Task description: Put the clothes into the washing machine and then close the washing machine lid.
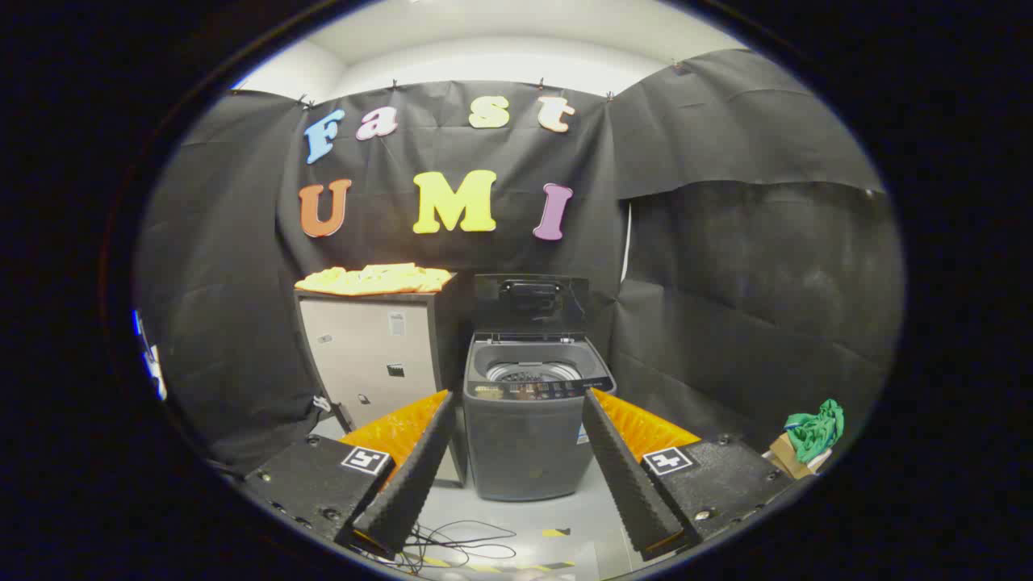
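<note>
A yellow-orange garment (pixel 375 279) lies spread on top of a light cabinet (pixel 373 363). To its right stands a small dark top-loading washing machine (pixel 529 436) with its lid (pixel 529 303) raised upright and the drum (pixel 533 372) showing. My gripper (pixel 516 407) is open, well short of both. The machine sits beyond the gap between the fingers, nothing held between them. The garment lies beyond the left finger (pixel 416 464), higher up.
Black cloth walls enclose the booth. A green cloth (pixel 817 429) rests on a cardboard piece at the right wall's foot. Loose cables (pixel 452 545) and yellow-black floor tape (pixel 557 532) lie on the pale floor before the machine.
</note>
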Action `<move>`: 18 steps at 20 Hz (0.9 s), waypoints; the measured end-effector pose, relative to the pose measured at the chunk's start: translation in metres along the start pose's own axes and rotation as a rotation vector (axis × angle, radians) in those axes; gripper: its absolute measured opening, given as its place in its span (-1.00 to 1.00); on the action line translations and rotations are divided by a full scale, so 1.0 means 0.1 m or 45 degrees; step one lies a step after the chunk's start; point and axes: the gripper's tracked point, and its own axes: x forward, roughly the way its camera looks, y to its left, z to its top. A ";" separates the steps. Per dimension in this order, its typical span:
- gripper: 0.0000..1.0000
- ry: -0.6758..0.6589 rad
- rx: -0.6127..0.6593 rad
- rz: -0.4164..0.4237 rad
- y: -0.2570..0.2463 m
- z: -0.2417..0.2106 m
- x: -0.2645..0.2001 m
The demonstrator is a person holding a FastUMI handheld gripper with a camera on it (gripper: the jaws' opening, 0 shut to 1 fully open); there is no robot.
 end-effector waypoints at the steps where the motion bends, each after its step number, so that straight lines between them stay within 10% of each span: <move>1: 0.98 -0.002 0.001 0.002 0.01 0.02 0.00; 18: 0.98 0.008 0.001 -0.003 0.03 0.03 0.06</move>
